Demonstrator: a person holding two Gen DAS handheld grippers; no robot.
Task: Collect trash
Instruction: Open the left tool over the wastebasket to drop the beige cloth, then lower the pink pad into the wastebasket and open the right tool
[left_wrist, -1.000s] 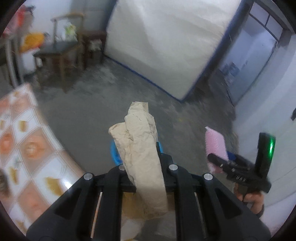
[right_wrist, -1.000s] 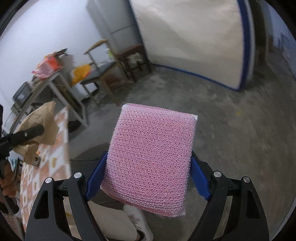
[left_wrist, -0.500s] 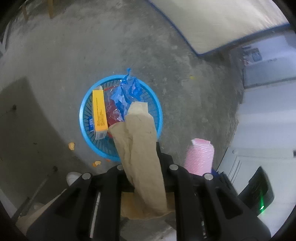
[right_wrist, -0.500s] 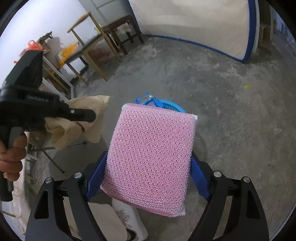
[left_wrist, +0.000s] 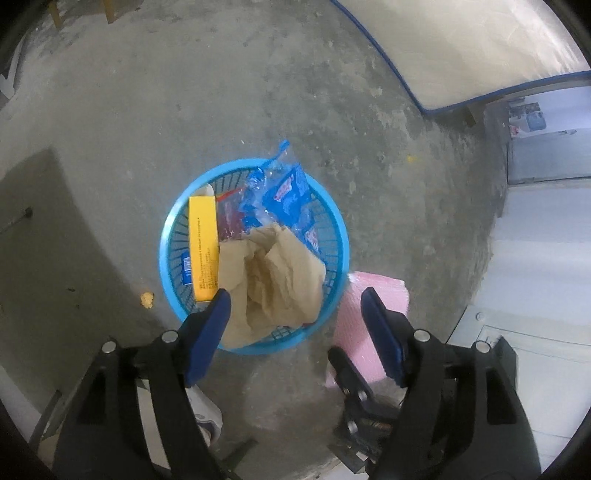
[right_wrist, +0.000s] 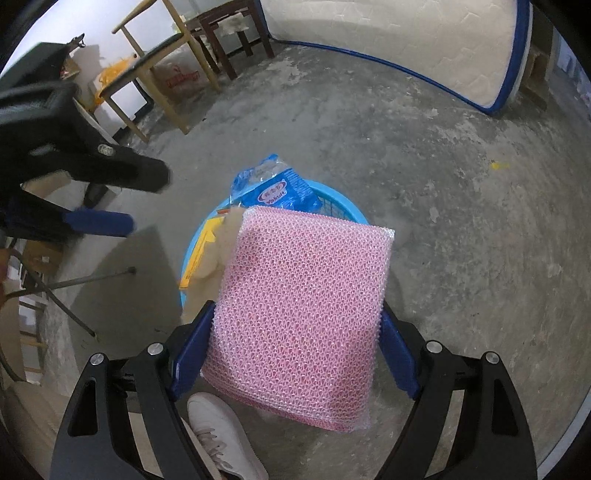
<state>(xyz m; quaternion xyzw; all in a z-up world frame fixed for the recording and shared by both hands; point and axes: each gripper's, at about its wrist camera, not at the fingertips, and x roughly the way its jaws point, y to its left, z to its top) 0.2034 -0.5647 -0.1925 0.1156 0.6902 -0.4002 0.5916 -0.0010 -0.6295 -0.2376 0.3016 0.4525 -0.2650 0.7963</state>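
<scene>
Brown crumpled paper (left_wrist: 273, 273) was seen lying loose in the blue basket (left_wrist: 334, 221) on the concrete floor (left_wrist: 184, 92), no longer touched by either pad of the left gripper (left_wrist: 295, 314), whose jaws were opening and stood wide apart above the basket's near rim. The drop of that piece was judged to be the step in hand, and nearly finished.

The paper was stiff and heavily creased, folded into a rough pocket, and it was propped against a yellow carton (left_wrist: 202, 247), a long flat-sided box standing on edge. Behind these, glossy blue wrappers (left_wrist: 291, 195) of thin crinkled film were poking above the rim. The basket itself was round, of moulded plastic with slotted lattice walls.

A pink mesh pad (right_wrist: 303, 314) was held in the right gripper (right_wrist: 295, 347), clamped across its width between the two blue pads, so the jaws were spread wide yet closed on it. It was rectangular, soft-looking, with a netted honeycomb texture sealed in clear film. In the right wrist view it was poised just above and before the basket, hiding most of its opening.

The next move was judged to call for the pad to be carried over the basket's centre and the jaws released, with the left gripper drawn aside first. Being light and broad, the pad might catch on the rim.
</scene>
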